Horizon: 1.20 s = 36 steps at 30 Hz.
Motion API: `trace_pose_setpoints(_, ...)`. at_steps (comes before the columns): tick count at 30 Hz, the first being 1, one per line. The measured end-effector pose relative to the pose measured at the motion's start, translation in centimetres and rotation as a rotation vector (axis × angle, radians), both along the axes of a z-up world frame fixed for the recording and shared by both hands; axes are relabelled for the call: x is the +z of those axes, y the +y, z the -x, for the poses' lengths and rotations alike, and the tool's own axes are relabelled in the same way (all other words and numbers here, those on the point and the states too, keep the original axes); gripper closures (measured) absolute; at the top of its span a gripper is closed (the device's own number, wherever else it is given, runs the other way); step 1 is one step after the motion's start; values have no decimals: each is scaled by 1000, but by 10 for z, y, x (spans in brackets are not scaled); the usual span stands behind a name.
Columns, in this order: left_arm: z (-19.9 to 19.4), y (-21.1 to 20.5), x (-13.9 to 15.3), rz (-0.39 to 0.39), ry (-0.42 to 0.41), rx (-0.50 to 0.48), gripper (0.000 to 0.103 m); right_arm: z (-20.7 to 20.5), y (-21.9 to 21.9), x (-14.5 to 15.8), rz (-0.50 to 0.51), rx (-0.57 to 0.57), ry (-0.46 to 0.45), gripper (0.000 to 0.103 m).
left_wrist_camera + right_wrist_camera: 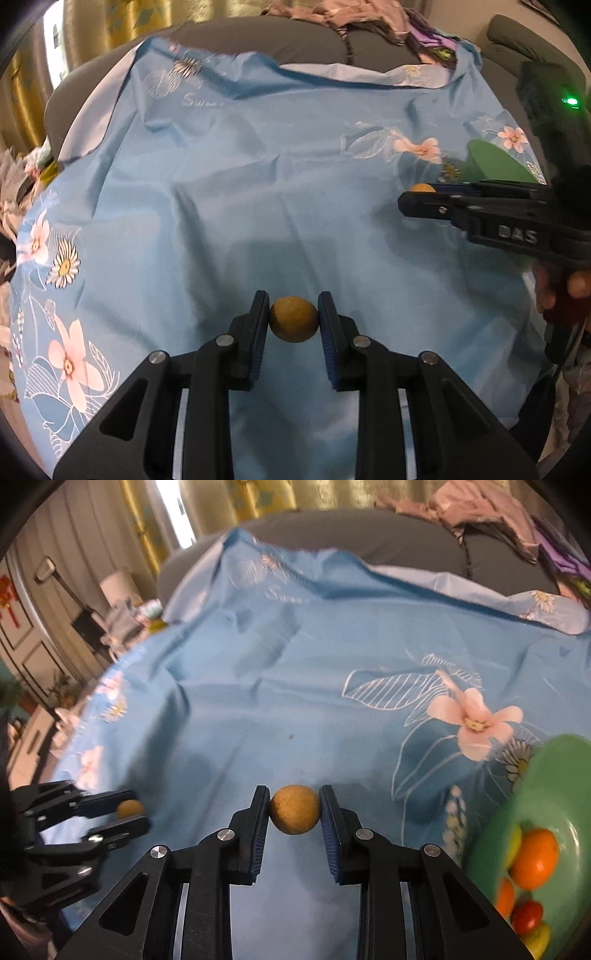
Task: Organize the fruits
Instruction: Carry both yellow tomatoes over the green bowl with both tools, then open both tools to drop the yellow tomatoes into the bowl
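My left gripper (293, 319) is shut on a small round brown fruit (293, 319), held above the blue floral cloth (258, 184). My right gripper (294, 808) is shut on a second round brown fruit (294, 809). The right gripper also shows in the left wrist view (421, 195) at the right, with its fruit (423, 188) peeking out. The left gripper shows in the right wrist view (131, 814) at the lower left with its fruit (129, 808). A green plate (546, 775) at the right holds an orange (535, 858), a red fruit (526, 917) and yellow fruits.
The cloth covers a grey sofa (295, 40) with a heap of clothes (351, 18) at the back. The green plate's edge (495, 162) shows behind the right gripper. Furniture and clutter (122, 613) stand past the cloth's left edge.
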<state>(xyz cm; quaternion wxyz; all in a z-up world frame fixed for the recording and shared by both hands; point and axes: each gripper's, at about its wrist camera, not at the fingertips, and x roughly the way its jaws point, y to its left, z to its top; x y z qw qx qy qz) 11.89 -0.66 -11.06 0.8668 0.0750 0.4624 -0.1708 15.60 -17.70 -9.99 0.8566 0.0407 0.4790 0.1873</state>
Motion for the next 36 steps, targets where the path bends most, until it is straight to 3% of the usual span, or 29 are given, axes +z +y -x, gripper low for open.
trace_pose_setpoints(8,12,-51,32,4,-60,-95,76,39,-45,47,-51,-62,-111,74)
trace_pose_setpoints(15,13,-125,51,23,-95,-219,76,64,-97,61,-55,-163,-148,74)
trace_pose_setpoints(20,3,-183,52,31,-97,-313,76,72,-139,57,-23,-260,-130,74)
trace_pose_setpoints(25,-8,-229,34,-10,-54,-366,76,75,-168,44,32,-321,-94,74)
trace_pose_setpoints(32,-20,-254,14,-84,-4,-361,76,70,-184,23,77,-358,-8,74)
trace_pose_setpoints(33,-21,-254,15,-93,-2,-353,70,69,-185,21,86,-361,3,74)
trace_pose_setpoints(34,-21,-253,17,-99,-4,-343,56,71,-185,22,93,-366,6,74)
trace_pose_setpoints(36,-21,-250,23,-114,-19,-316,40,75,-188,25,94,-371,7,74)
